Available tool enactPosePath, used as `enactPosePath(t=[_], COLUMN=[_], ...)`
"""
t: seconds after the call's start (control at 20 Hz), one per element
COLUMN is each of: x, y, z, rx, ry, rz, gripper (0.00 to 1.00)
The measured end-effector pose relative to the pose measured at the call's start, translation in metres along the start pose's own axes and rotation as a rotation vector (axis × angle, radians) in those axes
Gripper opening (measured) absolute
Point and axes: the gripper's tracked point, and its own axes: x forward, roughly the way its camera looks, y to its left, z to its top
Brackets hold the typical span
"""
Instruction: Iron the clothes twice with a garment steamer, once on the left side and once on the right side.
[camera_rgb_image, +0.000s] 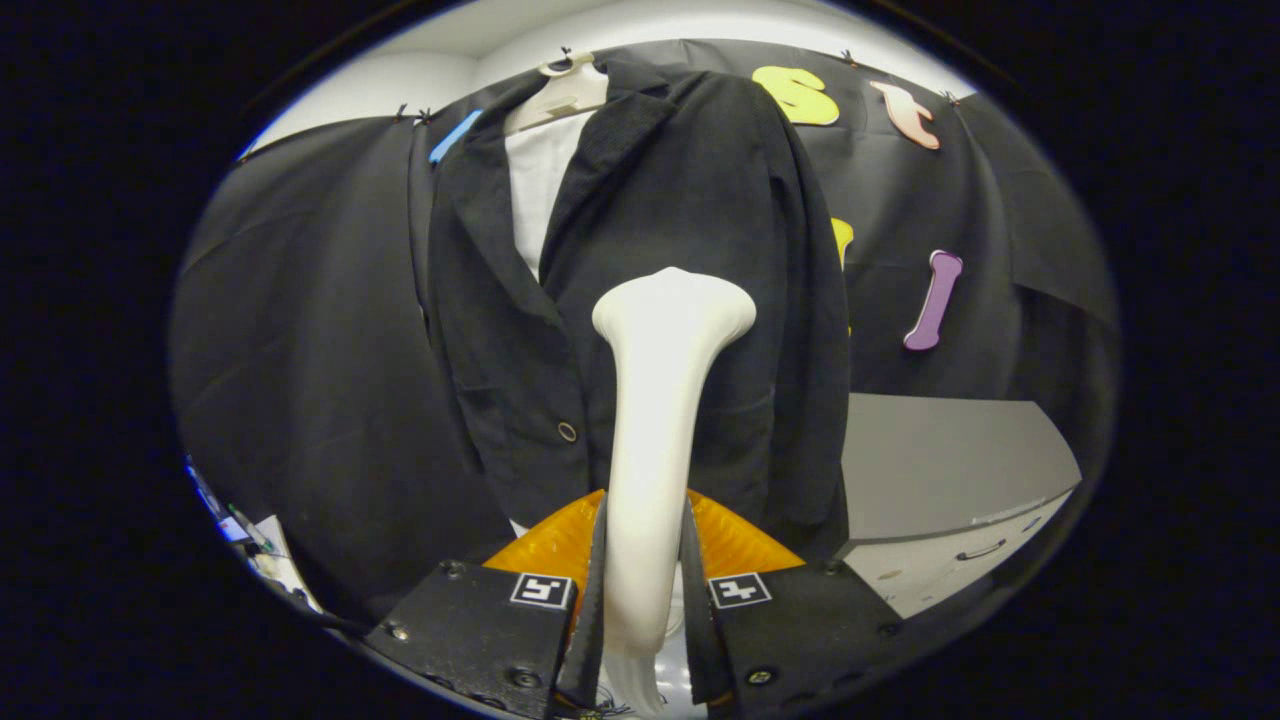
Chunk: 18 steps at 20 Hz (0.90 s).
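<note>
Biggest thing here is the black jacket (690, 250), hanging on a white hanger (560, 95) up against the booth's cloth wall (300, 320). It's open at the collar, with a white shirt (540, 190) showing between the lapels, and 1 button (567, 431) visible low on the front.

Off to the side of the jacket, lower down, there's a grey counter (940, 450) with a pale drawer front and a dark handle (980, 550).

The white steamer (655, 440) stands upright right in front of the jacket. Its flared head sits at about chest height, just beside the lapel, but I can't tell if it's actually touching the fabric.

The gripper (645, 590) has its jaws closed narrow on the steamer's handle, both fingers (590, 600) pressing on it, 1 each side. There's a small square marker (541, 590) on each finger mount.
</note>
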Motion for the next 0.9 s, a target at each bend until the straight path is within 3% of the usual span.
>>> enactPosePath(t=[0.9], x=[0.02], y=[-0.013], z=[-0.105], rx=[0.009], ry=[0.173], rz=[-0.009], gripper=[0.36])
